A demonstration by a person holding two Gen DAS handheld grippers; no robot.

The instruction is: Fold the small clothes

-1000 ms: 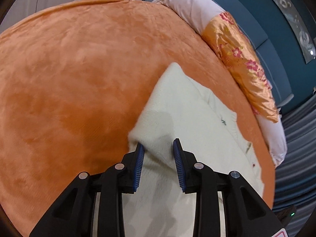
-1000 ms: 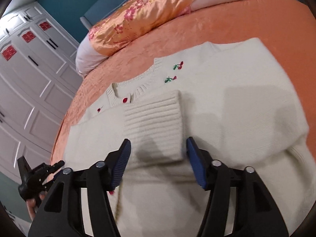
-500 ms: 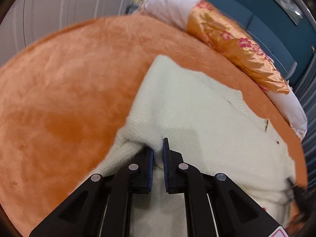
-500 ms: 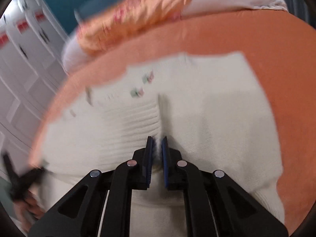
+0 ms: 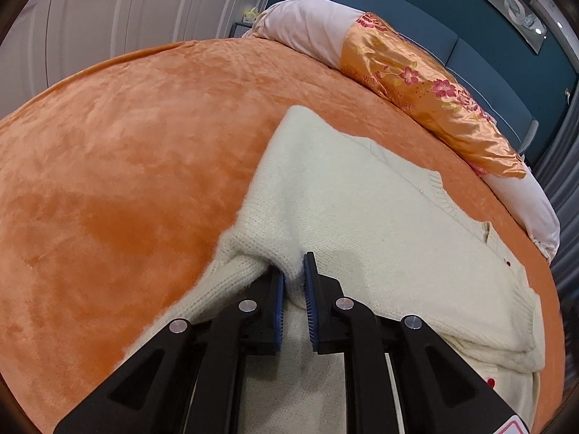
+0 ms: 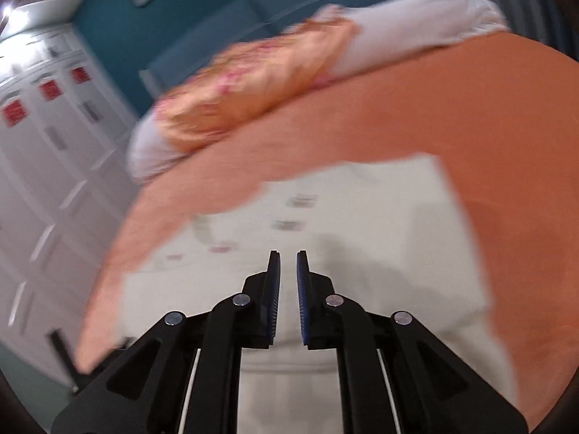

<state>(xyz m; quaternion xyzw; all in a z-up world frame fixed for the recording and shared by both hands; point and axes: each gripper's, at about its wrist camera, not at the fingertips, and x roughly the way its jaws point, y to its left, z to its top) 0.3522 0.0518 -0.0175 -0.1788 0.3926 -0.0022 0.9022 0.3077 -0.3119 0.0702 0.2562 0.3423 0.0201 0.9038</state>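
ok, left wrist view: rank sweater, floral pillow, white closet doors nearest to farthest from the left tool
1. Sweater: pinched in the left tool, a fold of knit between the jaws.
2. Floral pillow: upper right, at the bed's far edge.
3. White closet doors: upper left, beyond the bed.

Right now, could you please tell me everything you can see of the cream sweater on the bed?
The cream sweater is a fuzzy knit with ribbed neckline and hem and small red decorations near the neck. It lies spread on the orange bedspread, below the pillows. The left gripper pinches a raised bunch of knit at its side, a sleeve trailing down beside it. In the blurred right view, the right gripper is nearly closed; whether it holds fabric is unclear.
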